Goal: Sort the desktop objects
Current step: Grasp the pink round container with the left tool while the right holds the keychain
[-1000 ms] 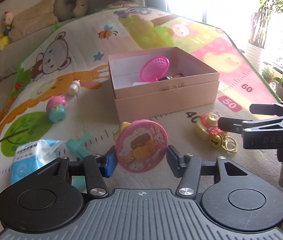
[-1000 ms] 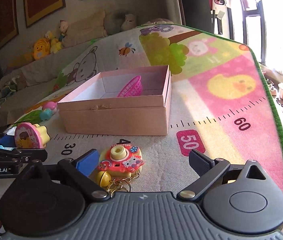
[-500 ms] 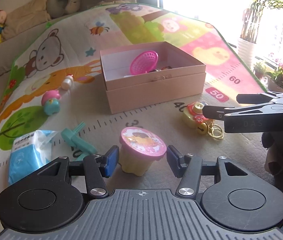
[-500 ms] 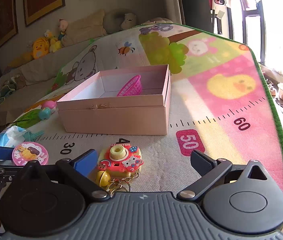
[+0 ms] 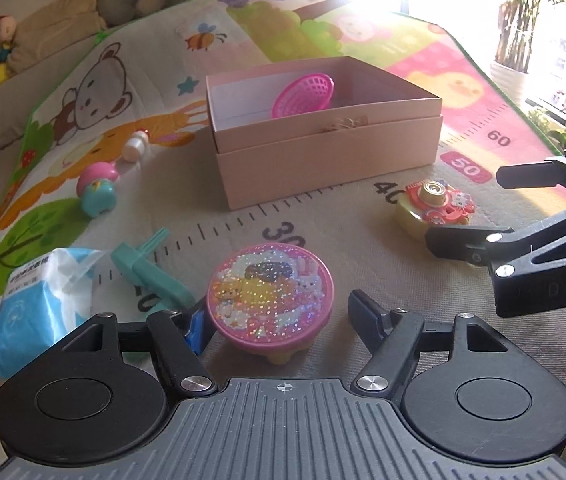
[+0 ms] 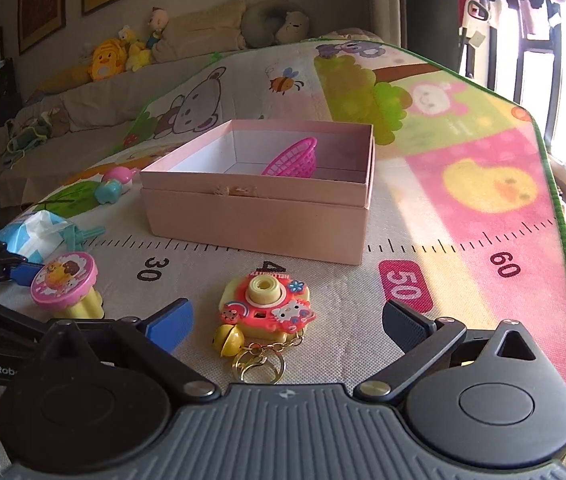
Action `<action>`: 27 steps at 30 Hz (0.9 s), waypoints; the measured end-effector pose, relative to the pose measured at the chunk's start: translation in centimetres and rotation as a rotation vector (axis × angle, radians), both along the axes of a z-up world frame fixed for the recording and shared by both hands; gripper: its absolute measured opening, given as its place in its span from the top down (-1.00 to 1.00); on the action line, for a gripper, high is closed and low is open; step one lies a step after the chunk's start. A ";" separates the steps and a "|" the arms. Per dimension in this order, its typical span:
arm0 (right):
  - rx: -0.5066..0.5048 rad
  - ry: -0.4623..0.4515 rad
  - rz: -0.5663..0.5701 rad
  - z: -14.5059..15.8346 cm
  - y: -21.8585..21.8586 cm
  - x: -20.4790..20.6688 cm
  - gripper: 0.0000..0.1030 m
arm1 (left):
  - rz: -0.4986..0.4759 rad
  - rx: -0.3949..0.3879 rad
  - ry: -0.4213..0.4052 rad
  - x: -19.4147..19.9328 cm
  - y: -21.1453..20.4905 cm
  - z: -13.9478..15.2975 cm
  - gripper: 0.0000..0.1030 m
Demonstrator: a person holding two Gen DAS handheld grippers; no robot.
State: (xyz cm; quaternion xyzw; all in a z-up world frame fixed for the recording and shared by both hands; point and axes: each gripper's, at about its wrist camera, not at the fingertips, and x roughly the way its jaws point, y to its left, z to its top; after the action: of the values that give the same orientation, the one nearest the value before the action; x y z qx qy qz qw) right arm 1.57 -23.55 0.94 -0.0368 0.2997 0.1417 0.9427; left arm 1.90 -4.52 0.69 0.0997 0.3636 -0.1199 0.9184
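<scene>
Only a pink toy basket lay inside the pink box, while before it the left gripper, jaws just opening, straddled the glittery-lidded cup, and the wide-open right gripper framed the toy camera keychain, both unsorted.

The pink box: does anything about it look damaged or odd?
Yes. The pink box has a small tear in the middle of its near rim, where the paper is frayed. Inside, the pink basket lies tipped on its side against the wall rather than upright. Otherwise the box sits square on the mat.
</scene>
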 end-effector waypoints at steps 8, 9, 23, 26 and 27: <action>-0.019 0.117 -0.001 -0.3 1.4 3.1 -0.86 | 0.027 -0.027 -0.016 0.3 1.0 -0.2 -0.48; -0.022 0.131 -0.005 -0.6 1.4 3.3 -0.86 | 0.030 -0.032 -0.016 0.2 1.3 -0.3 -0.59; -0.048 0.111 -0.032 -1.3 1.5 2.8 -0.77 | 0.062 -0.094 -0.014 -1.0 3.3 -0.8 -1.00; -0.047 0.094 -0.016 -1.2 1.7 2.5 -0.54 | 0.014 -0.039 -0.109 -2.2 2.2 -0.4 -0.69; -0.048 0.091 -0.014 -1.1 1.8 2.5 -0.51 | 0.007 -0.027 -0.112 -2.1 1.8 -0.3 -0.50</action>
State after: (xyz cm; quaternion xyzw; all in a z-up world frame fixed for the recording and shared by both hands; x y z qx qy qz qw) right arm 4.07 -21.75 -0.19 -0.0507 0.3458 0.1294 0.9280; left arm -0.25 -2.71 0.41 0.0928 0.3101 -0.1158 0.9390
